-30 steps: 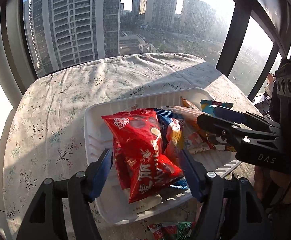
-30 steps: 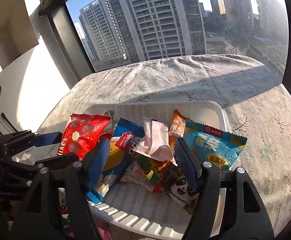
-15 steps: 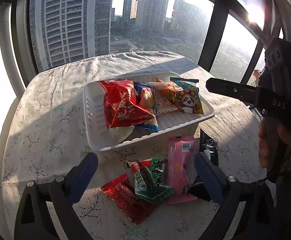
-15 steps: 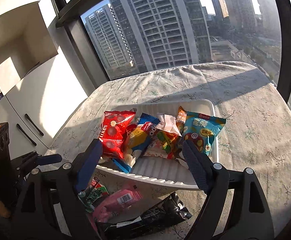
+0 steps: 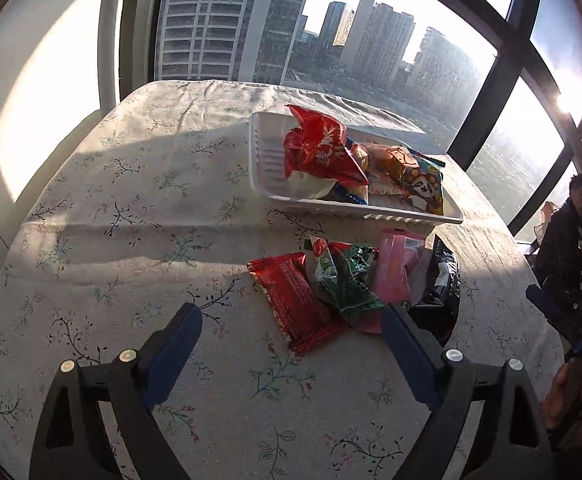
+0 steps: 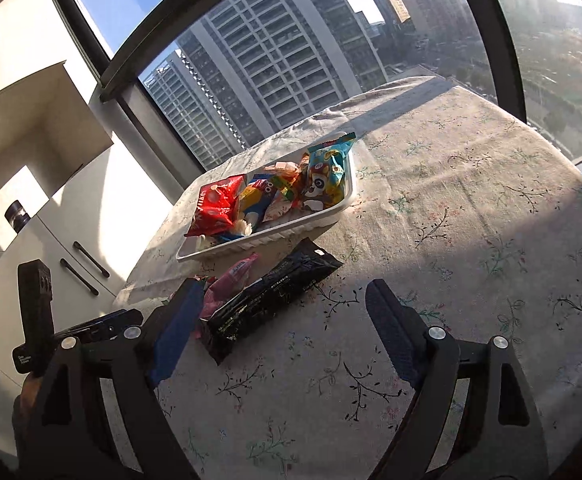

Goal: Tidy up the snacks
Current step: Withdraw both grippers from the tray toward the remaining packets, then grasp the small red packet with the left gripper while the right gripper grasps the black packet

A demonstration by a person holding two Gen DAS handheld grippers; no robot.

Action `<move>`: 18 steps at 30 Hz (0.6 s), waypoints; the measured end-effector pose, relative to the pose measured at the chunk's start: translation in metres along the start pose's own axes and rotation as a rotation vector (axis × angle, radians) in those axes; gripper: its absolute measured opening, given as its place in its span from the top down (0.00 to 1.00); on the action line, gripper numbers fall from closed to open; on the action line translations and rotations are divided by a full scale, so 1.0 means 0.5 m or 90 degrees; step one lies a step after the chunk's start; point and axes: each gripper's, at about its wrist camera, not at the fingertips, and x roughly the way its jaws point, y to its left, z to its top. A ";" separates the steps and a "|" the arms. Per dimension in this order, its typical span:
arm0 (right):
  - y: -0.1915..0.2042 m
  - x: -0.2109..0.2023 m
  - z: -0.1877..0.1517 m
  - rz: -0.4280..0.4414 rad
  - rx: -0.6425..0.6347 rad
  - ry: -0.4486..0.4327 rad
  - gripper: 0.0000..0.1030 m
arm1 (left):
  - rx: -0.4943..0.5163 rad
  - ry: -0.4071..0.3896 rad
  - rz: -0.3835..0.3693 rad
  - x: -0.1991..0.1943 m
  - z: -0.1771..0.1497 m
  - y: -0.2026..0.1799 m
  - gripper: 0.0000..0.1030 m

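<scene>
A white tray [image 5: 267, 168] [image 6: 291, 236] on the floral tablecloth holds several snack packets, among them a red bag [image 5: 323, 148] and a panda packet [image 5: 423, 188] [image 6: 325, 176]. In front of the tray lie loose packets: a red one [image 5: 299, 304], a green one [image 5: 347, 276], a pink one [image 5: 397, 268] [image 6: 231, 280] and a black one [image 5: 439, 284] [image 6: 271, 296]. My left gripper [image 5: 291, 336] is open and empty, above the table just short of the red packet. My right gripper [image 6: 285, 312] is open and empty, close to the black packet.
The round table [image 5: 131, 200] stands by large windows. White cabinets [image 6: 51, 220] are at the left. A seated person [image 5: 567, 232] is at the far right. The left gripper's body [image 6: 35, 312] shows at the right wrist view's left edge.
Both grippers have pulled back and up from the tray. The loose packets in front of the tray have come into view. Both stay open and empty.
</scene>
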 end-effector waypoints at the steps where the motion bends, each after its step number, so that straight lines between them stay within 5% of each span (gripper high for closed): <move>1: -0.006 -0.005 -0.011 -0.004 0.003 0.001 0.20 | -0.010 0.002 0.010 0.004 0.003 0.005 0.18; 18: -0.015 0.026 -0.036 -0.016 -0.004 0.048 0.20 | -0.004 0.066 0.089 0.104 0.021 -0.023 0.25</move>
